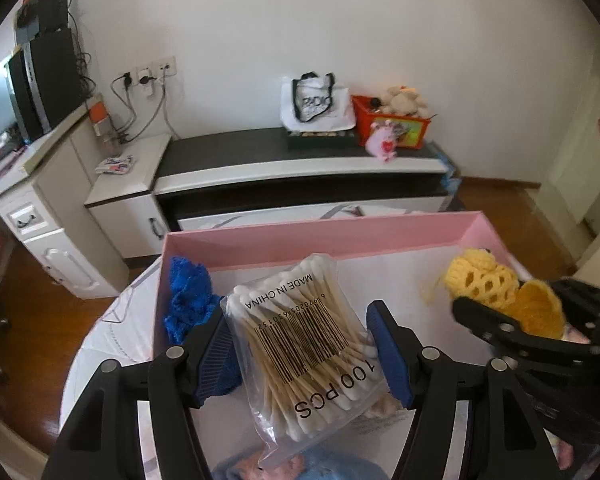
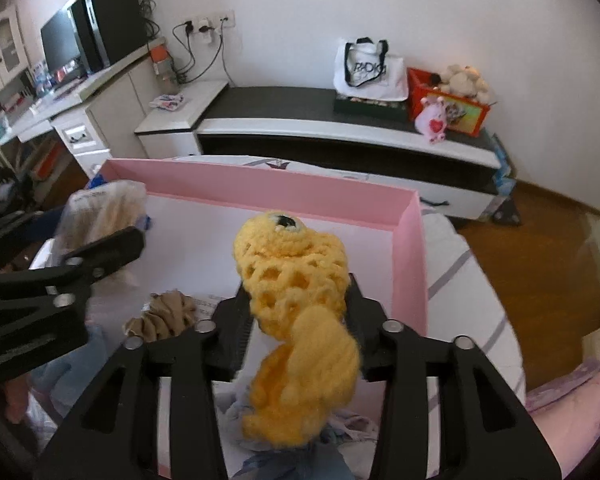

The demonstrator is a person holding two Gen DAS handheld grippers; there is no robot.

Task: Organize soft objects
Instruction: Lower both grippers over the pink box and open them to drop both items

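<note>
My left gripper [image 1: 300, 340] is shut on a clear bag of cotton swabs [image 1: 300, 344] and holds it over the open pink box [image 1: 300, 238]. A blue fuzzy cloth [image 1: 188, 296] lies in the box's left corner. My right gripper [image 2: 300, 304] is shut on a yellow crocheted toy [image 2: 296, 280] with one eye, held over the right part of the pink box [image 2: 414, 248]. The toy also shows in the left wrist view [image 1: 496, 292], and the swab bag in the right wrist view [image 2: 100, 208]. A beige scrunchie [image 2: 164, 314] lies in the box.
The box sits on a bed with a white patterned sheet [image 2: 460, 264]. A low black and white cabinet [image 1: 300, 168] stands against the wall, with a white bag [image 1: 316, 100] and a red toy box [image 1: 392, 124] on it. A desk with a monitor [image 2: 60, 44] is left.
</note>
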